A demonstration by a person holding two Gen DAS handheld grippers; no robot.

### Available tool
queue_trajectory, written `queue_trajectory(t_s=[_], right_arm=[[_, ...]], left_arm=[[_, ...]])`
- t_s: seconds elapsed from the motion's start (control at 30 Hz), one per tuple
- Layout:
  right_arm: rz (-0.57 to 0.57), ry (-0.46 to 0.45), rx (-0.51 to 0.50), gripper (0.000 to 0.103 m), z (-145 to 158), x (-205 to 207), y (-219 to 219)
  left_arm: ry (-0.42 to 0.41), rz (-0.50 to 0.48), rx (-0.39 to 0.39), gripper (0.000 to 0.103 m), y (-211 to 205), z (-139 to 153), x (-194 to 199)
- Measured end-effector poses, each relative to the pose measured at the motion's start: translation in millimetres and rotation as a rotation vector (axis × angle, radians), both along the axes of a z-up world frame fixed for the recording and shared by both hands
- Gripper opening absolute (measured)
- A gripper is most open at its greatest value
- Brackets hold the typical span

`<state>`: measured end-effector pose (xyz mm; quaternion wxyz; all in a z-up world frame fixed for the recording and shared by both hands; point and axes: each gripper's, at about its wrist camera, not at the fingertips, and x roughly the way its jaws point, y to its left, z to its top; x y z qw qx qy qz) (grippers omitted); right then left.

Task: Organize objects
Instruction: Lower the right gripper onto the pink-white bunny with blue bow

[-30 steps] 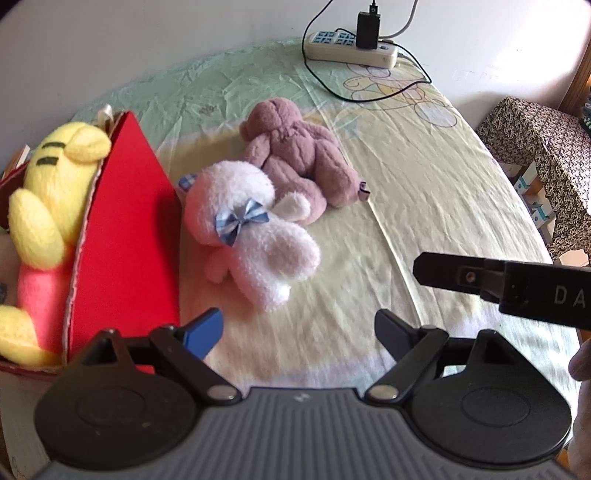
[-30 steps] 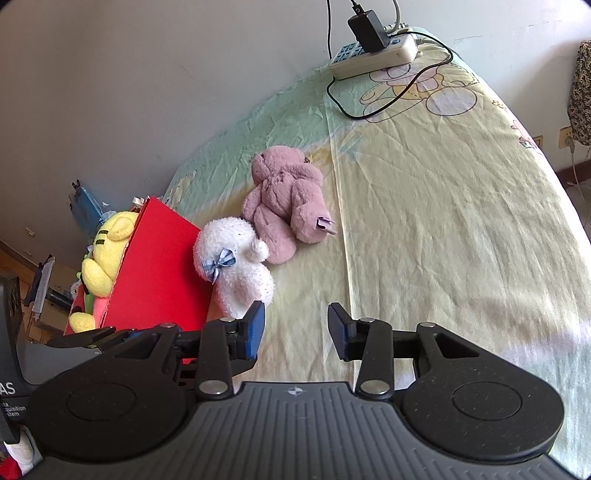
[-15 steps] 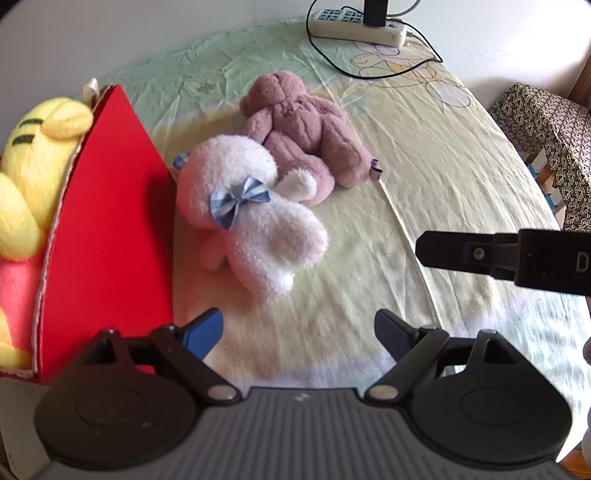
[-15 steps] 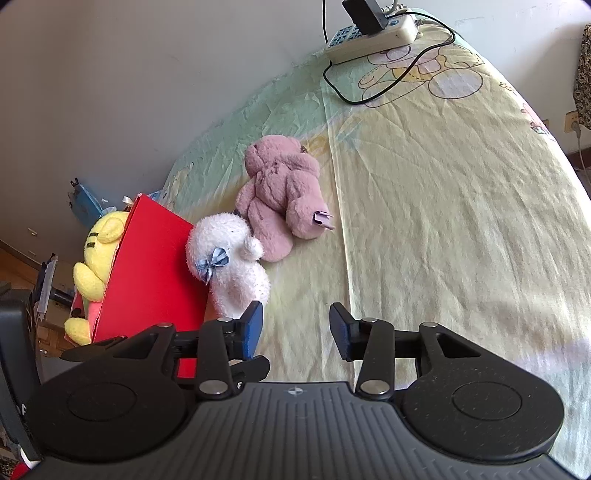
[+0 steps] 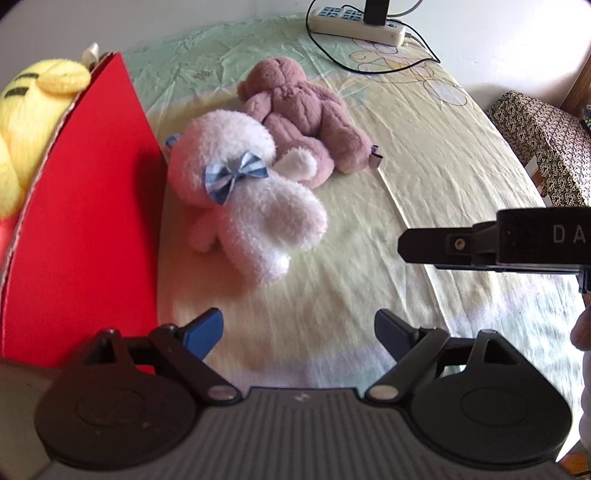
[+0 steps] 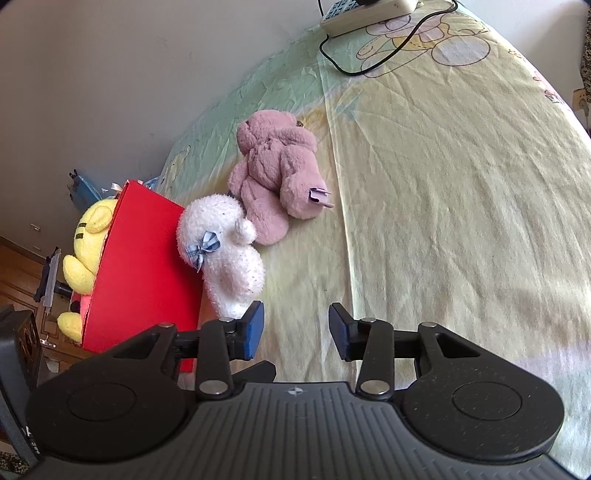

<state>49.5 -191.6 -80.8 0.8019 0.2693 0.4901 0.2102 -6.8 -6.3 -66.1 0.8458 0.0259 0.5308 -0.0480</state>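
Observation:
A white plush with a blue bow [image 5: 251, 195] [image 6: 221, 251] lies on the bed against a red box [image 5: 85, 221] [image 6: 144, 266]. A mauve plush bear [image 5: 303, 110] [image 6: 277, 173] lies just behind it, touching it. A yellow plush [image 5: 33, 107] [image 6: 88, 240] sits inside the red box. My left gripper [image 5: 299, 328] hovers open above the sheet, just short of the white plush, with nothing between its fingers. My right gripper [image 6: 295, 325] is open and empty too, its left finger near the white plush's foot. The right gripper's side shows as a black bar [image 5: 480, 240] in the left wrist view.
A white power strip [image 5: 354, 22] [image 6: 369, 11] with a black plug and cable lies at the far end of the bed. A patterned cloth-covered piece [image 5: 543, 140] stands beyond the bed's right side. The yellow-green sheet [image 6: 461, 184] stretches bare to the right of the plushes.
Both grippers have sunk closer to the bed and the plushes, which now look larger. The toys and box have not moved.

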Motion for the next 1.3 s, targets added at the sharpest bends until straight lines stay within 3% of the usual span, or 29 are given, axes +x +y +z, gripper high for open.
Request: queue_trajectory(t_s=[0.47,1.17,1.27,1.3], right_arm=[[0.077,0.006,0.084,0.043,-9.0,38.9,31.6],[0.181,0.012,0.126,0.043,-23.8,62.3,53.8],[0.191,0.016,0.146,0.040,-25.8,62.2,53.1],[0.195,0.015,0.158,0.034,-25.5,62.2,52.5]], left_arm=[[-0.025,0.029,0.022,0.088,9.8,1.0,17.4],[0.021,0.050,0.001,0.088,12.3,-13.0,48.1],[0.031,0.053,-0.014,0.088,14.0,-16.7,49.9],[0.035,0.056,-0.022,0.088,14.9,-17.7,50.3]])
